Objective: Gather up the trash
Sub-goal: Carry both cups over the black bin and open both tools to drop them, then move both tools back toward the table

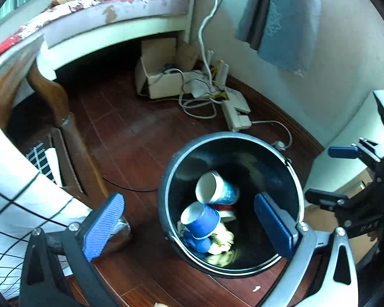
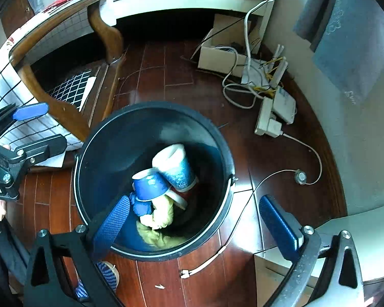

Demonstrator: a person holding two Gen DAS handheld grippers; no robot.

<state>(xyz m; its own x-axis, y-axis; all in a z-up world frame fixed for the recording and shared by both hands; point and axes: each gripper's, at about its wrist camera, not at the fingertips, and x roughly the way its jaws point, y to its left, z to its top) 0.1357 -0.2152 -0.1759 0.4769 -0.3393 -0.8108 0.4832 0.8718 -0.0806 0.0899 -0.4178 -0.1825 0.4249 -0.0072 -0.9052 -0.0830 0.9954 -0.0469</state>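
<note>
Both pairs of tongs stand spread wide with nothing between their pads. In the left wrist view the left gripper fills the bottom of the frame, one blue pad low and left over the floor and the other low and right, hanging just inside the mouth of the dark bin. In the right wrist view the right gripper mirrors this: its left pad hangs over the bin's near rim at lower centre, its right pad lies outside, over the wooden floor at lower right. From either pair the collected trash lies straight ahead and below, in the bottom of the bin: a pale blue paper cup tipped on its side, its long axis running up-left to down-right in the right view, a darker blue cup leaning against it, mouth turned up-left, and crumpled yellow paper beneath, nearest the lower edge. The bin sits centre-right in the left view and centre in the right view, so both hands are about equally near, one on each side of its mouth. My reading is that both hands are empty over the bin, so the next move likely leads away toward loose trash; a small pale scrap lies on the floor at the bottom centre, just below the bin.
</note>
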